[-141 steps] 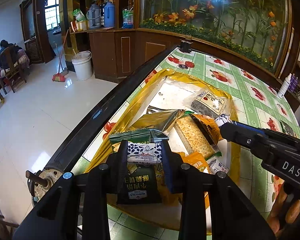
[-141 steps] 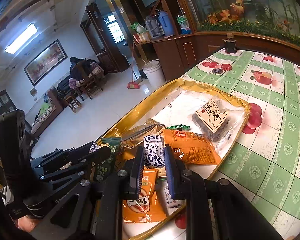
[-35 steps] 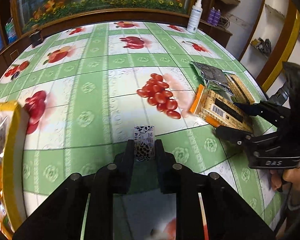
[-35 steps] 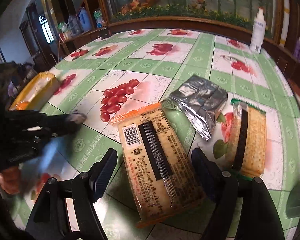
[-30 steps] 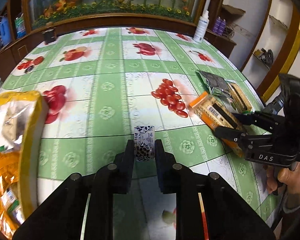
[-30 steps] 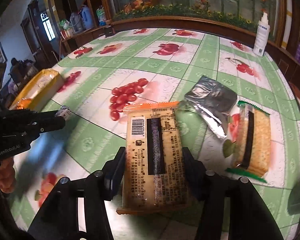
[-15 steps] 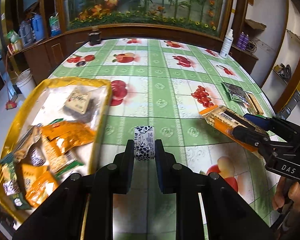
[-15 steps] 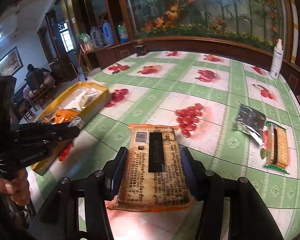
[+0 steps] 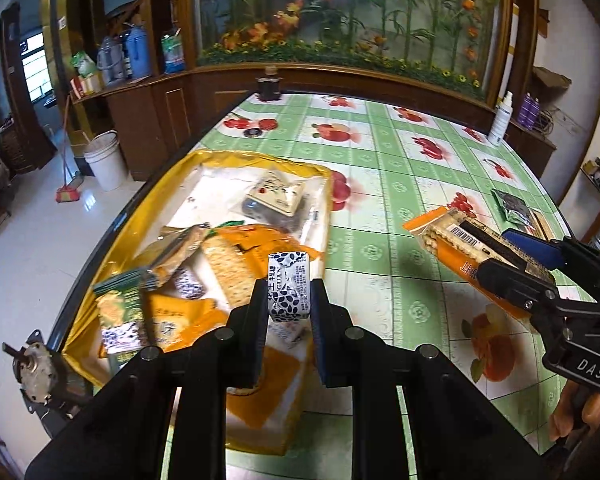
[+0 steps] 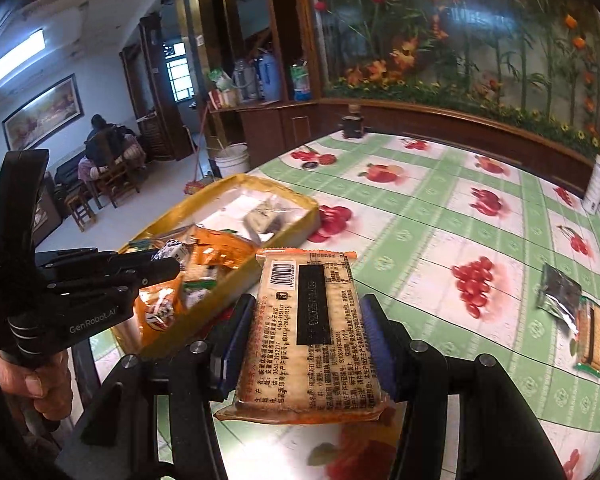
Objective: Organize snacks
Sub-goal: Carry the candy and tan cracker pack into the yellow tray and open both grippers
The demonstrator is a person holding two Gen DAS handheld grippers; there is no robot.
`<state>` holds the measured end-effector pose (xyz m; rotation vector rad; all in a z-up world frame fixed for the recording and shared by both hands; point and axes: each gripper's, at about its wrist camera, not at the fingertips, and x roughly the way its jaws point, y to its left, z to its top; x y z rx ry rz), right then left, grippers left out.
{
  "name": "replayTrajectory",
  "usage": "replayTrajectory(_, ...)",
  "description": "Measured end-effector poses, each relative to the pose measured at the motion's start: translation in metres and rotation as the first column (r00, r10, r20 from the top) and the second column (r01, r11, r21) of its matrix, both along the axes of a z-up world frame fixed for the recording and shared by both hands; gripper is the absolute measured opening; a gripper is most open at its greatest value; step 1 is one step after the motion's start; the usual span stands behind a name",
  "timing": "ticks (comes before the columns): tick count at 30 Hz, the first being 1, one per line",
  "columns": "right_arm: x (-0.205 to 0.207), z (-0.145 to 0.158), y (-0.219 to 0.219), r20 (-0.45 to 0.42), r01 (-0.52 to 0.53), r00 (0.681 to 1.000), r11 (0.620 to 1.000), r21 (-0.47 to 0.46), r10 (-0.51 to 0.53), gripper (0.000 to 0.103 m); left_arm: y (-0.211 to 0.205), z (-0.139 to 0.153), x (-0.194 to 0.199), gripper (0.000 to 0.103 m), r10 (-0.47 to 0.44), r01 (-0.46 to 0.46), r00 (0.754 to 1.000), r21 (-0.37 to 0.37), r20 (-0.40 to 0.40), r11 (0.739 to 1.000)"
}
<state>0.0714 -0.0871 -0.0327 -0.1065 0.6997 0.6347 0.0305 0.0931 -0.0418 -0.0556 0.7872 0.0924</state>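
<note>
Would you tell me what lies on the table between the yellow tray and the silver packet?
Nothing: in the right wrist view, only bare fruit-print tablecloth stretches between the yellow tray and the silver packet.

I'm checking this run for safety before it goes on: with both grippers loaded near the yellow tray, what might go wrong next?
1. The right gripper pinches the cracker pack by its long sides, so hard squeezing may crack the biscuits.
2. The left gripper holds the small spotted packet only at its lower part, so it may slip.
3. The yellow tray is already crowded, so added packs could slide out.
</note>
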Motion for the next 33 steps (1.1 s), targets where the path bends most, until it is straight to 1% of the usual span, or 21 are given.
replayTrajectory(7, -0.01, 0.008, 0.03, 0.025, -0.051, 0.998, 0.999, 0.002, 0.051, 0.055, 0.021, 0.002, -0.011, 0.017, 0.044, -0.044, 0.999, -0.008, 0.015, 0.999)
replayTrajectory(16, -0.012, 0.012, 0.055, 0.041, -0.091, 0.995, 0.996, 0.0, 0.091, 0.054, 0.039, 0.002, -0.017, 0.017, 0.079, -0.079, 0.997, -0.018, 0.017, 0.997)
replayTrajectory(33, 0.0, 0.005, 0.1, 0.04, -0.15, 0.988, 0.989, -0.009, 0.15, 0.054, 0.065, -0.006, -0.018, 0.017, 0.132, -0.132, 0.991, -0.032, -0.003, 0.991)
